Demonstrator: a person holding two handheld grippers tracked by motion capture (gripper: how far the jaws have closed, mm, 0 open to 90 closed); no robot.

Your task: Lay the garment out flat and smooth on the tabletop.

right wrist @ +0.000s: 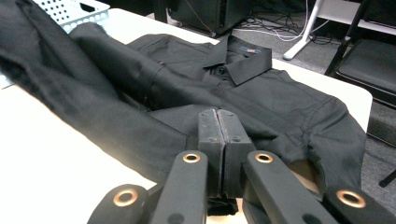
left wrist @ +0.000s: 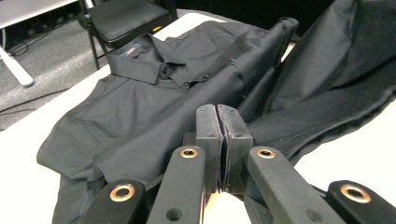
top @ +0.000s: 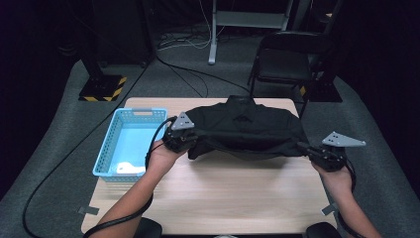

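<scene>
One blue basket (top: 130, 144) is seen at centre left of the high view, on the bench (top: 233, 198); one white item (top: 128, 168) is seen inside it. One black chair (top: 287, 62) is seen at upper right, beyond the bench. One black shirt (top: 245, 130) is spread across the frame centre. Its near hem is pinched at both ends: by the left claw (top: 190, 145), jaws pressed together on fabric, and by the right claw (top: 303, 147) likewise.
</scene>
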